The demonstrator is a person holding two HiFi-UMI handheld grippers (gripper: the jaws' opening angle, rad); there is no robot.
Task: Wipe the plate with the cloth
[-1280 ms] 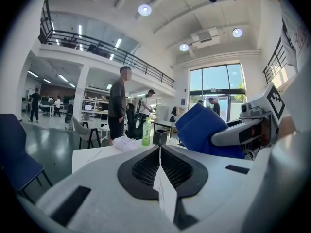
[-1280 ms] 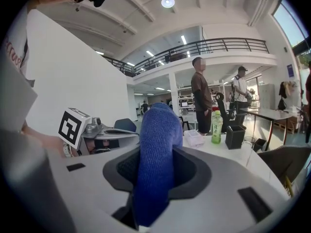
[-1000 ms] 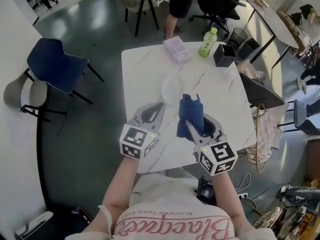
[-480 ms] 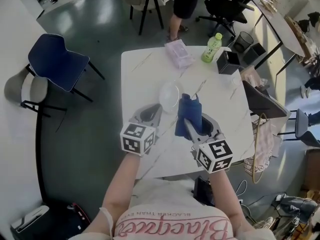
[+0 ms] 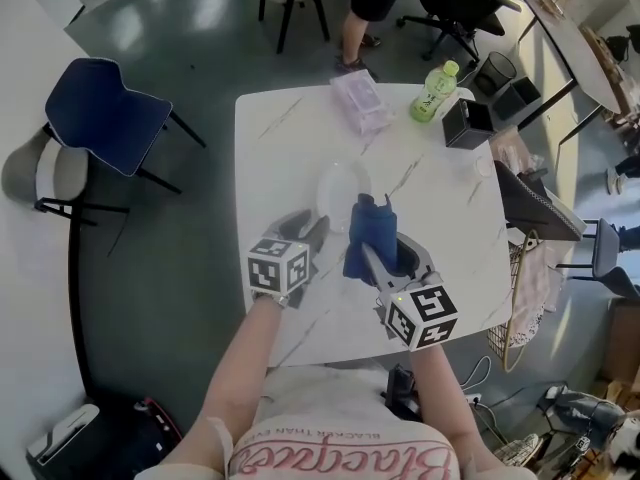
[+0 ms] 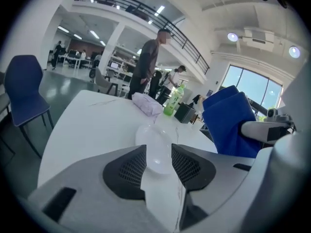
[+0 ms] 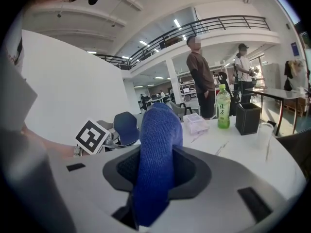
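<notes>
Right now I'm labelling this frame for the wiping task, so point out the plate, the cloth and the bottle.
plate (image 6: 156, 141), left gripper view, its clear middle.
cloth (image 7: 156, 144), right gripper view, the middle of the blue fold.
bottle (image 5: 434, 92), head view, its green body.

White marbled table (image 5: 280, 148) with clear plate (image 5: 342, 188), pink packet (image 5: 361, 102), green bottle (image 5: 434, 93), black box (image 5: 468, 124)
</notes>
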